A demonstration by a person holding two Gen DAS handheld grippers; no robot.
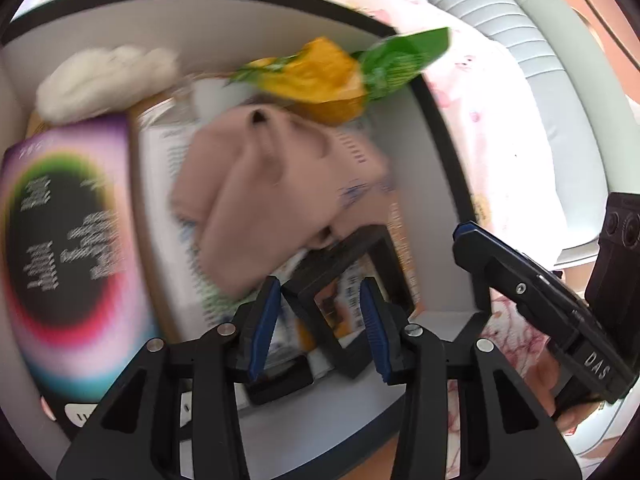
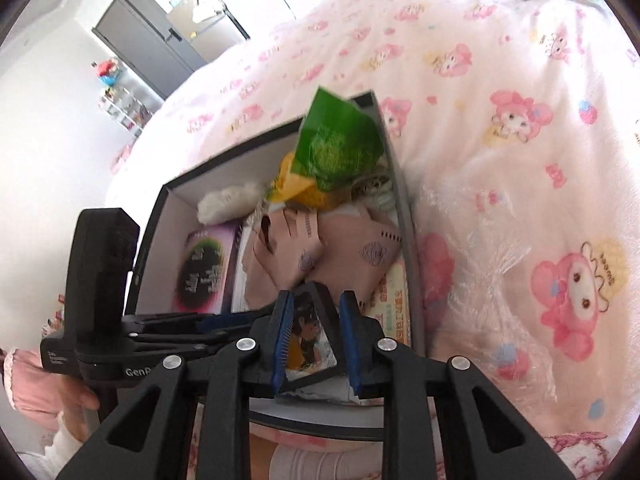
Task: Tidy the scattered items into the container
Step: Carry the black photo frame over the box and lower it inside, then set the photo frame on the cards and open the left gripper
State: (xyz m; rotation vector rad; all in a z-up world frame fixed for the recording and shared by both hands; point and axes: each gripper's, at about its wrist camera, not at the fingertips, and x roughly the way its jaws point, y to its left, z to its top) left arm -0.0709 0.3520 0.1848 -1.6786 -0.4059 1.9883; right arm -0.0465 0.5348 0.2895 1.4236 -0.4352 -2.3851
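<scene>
A black-rimmed box with white walls (image 1: 120,16) (image 2: 168,216) sits on the bed. It holds a purple booklet (image 1: 68,236) (image 2: 204,268), a white fluffy thing (image 1: 108,76) (image 2: 228,200), a pink cloth (image 1: 272,184) (image 2: 344,252), a green and yellow snack bag (image 1: 340,72) (image 2: 336,148) and a small black picture frame (image 1: 352,276) (image 2: 312,324). My left gripper (image 1: 320,328) is open over the frame at the box's near end. My right gripper (image 2: 316,344) is open around the frame, its pads beside it; I cannot tell if they touch. It also shows in the left wrist view (image 1: 532,296).
The box lies on a pink cartoon-print blanket (image 2: 500,120) (image 1: 480,92). A grey ribbed headboard or cushion (image 1: 520,40) is beyond it. A grey door (image 2: 148,40) and a shelf of toys (image 2: 120,100) are far off at the left.
</scene>
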